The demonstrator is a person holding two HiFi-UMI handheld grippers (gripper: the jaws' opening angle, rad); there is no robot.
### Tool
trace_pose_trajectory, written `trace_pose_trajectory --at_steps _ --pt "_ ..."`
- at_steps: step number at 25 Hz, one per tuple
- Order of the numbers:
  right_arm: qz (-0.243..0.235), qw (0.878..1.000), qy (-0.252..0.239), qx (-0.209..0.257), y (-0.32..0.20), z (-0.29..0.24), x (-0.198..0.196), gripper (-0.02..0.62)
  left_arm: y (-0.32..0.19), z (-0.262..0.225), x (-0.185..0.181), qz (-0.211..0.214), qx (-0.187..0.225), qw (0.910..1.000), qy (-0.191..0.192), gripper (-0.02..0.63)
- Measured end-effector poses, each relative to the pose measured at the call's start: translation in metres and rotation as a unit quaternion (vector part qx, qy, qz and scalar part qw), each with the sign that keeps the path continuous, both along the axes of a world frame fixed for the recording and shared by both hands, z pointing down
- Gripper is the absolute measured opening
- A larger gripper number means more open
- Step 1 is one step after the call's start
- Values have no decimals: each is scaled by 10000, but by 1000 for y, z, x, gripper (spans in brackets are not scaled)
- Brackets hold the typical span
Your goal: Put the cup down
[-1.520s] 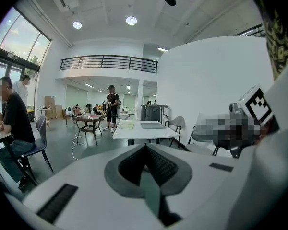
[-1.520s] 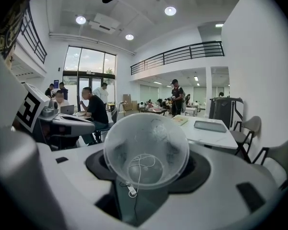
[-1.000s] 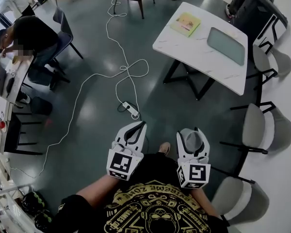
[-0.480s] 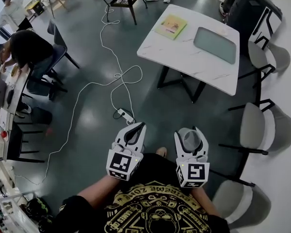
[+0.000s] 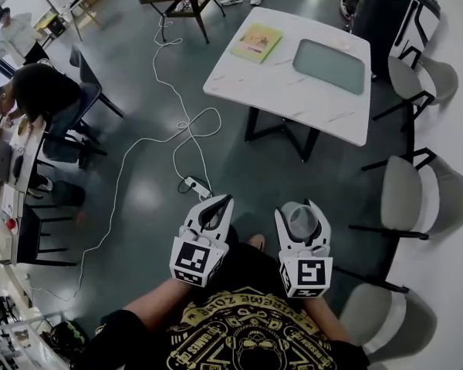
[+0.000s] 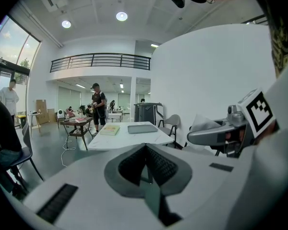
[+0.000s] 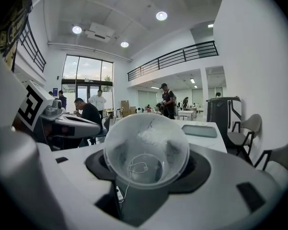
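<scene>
Two grippers out front over the floor. R gripper (image 5: 299,210) clamped on a clear cup (image 7: 146,150), jaws wide round its wall, mouth seen from above. L gripper (image 5: 225,199) has its jaws together, nothing btwn. Cup is in the air, well short of the white table (image 5: 282,99) near edge. Prob step: carry it over. Keep the grip steady and the cup upright, aim for the bare top by the near edge, clear of the book (image 5: 256,42) and grey tray (image 5: 329,66). Release only once the base sits flat.
</scene>
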State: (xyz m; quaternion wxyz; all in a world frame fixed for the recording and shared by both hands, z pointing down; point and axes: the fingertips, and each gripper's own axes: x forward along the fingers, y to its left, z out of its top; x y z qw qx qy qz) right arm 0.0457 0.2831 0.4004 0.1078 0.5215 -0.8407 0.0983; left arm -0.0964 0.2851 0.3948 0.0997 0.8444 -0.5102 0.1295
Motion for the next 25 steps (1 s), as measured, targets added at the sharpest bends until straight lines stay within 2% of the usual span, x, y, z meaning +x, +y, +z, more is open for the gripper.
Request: trace_pose_trajectory --at_steps 17,25 --pt "452 9989 154 -11 -34 3 32 268 -58 2 54 821 61 9966 68 3" --pt "580 9979 184 -235 -71 15 31 268 -101 15 54 963 -97 9953 66 3"
